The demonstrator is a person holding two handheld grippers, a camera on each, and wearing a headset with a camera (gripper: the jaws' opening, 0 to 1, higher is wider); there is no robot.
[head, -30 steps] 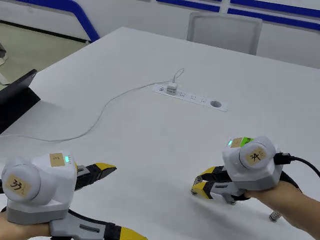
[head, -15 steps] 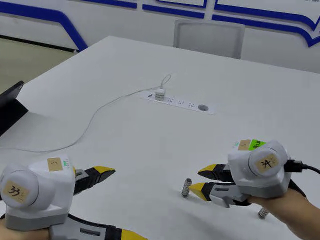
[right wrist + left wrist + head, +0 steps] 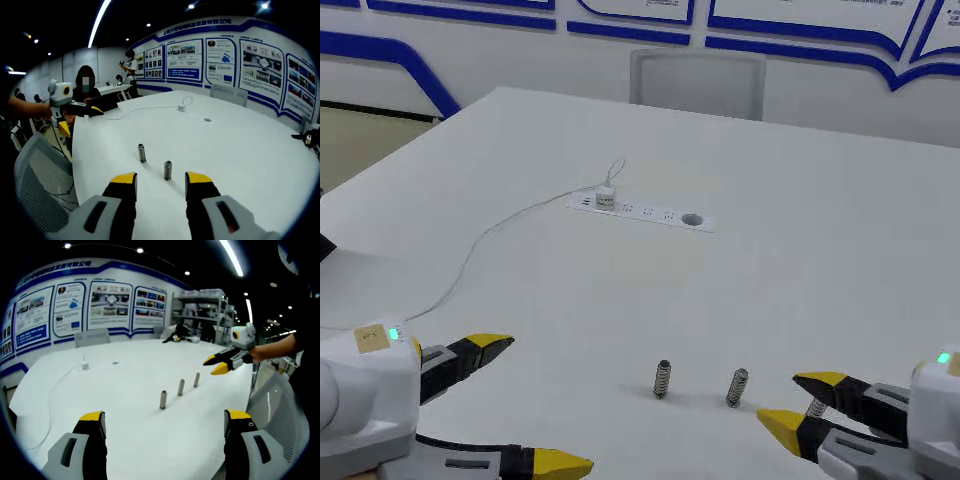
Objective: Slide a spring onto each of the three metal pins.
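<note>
A white table (image 3: 840, 230) spreads across the head view. On its far middle lies a white power strip (image 3: 650, 213), with a small white plug (image 3: 606, 196) standing in its left end. A thin white cable (image 3: 478, 238) leaves the plug (curling once just behind the strip) and runs left and nearer, toward the table's left edge. A grey chair (image 3: 698, 82) stands at the far edge, before a white wall (image 3: 520, 55) with blue bands. Posters (image 3: 75, 305) line that wall in the left gripper view.
</note>
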